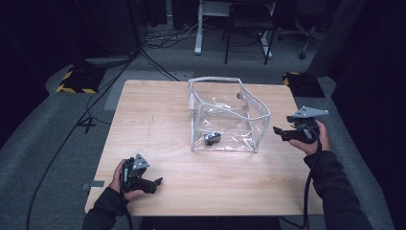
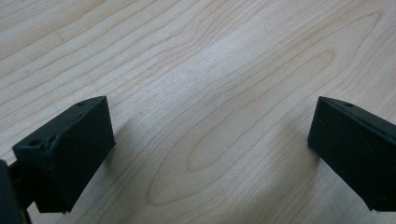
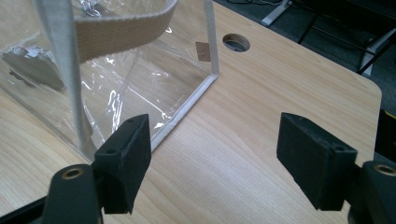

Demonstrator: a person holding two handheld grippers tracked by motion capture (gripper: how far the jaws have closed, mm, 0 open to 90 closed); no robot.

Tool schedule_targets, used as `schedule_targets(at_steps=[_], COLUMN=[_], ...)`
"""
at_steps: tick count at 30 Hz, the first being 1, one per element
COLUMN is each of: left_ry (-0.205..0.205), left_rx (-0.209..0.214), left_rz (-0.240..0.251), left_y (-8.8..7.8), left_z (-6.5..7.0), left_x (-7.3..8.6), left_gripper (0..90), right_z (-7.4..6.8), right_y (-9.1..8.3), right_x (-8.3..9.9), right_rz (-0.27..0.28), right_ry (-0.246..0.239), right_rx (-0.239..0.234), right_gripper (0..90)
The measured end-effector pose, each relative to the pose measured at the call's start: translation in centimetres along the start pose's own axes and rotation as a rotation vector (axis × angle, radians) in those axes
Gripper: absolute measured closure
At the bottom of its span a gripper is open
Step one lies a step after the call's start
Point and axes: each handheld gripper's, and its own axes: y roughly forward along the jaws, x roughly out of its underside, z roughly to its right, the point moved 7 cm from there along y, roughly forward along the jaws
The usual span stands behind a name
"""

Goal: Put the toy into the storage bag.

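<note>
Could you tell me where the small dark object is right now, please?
In the high view it lies inside the clear bag at the table's middle, on the bag's floor near its front wall: the small dark object.

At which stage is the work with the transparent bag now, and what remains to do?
Looks done: one small dark object already lies on the bottom of the clear bag, which stands open on the table. In hand: nothing; the left gripper is open over bare wood, and the right gripper is open beside the bag's right wall. Left: probably handling the bag itself, since the right gripper is nearest.
</note>
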Motion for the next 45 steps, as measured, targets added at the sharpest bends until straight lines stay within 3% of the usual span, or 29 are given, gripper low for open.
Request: schedule_targets(at_steps=[26,27,45], left_ry=[-0.002,-0.002,0.001], left_rx=[0.002,0.002,0.001], left_rz=[0.000,0.000,0.000], left_y=[0.0,0.0,0.0], left_z=[0.0,0.0,0.0], left_x=[0.0,0.0,0.0], left_gripper=[0.6,0.6,0.6], right_z=[-1.1,-1.2,-2.2], right_y=[0.8,0.8,1.1], right_x=[4.0,4.1,6.6], right_rz=[-0.050,-0.052,-0.089], right_ry=[-0.013,0.005,-0.026], right_rx=[-0.018,-0.017,-0.031], right_gripper=[26.6,26.5,26.1])
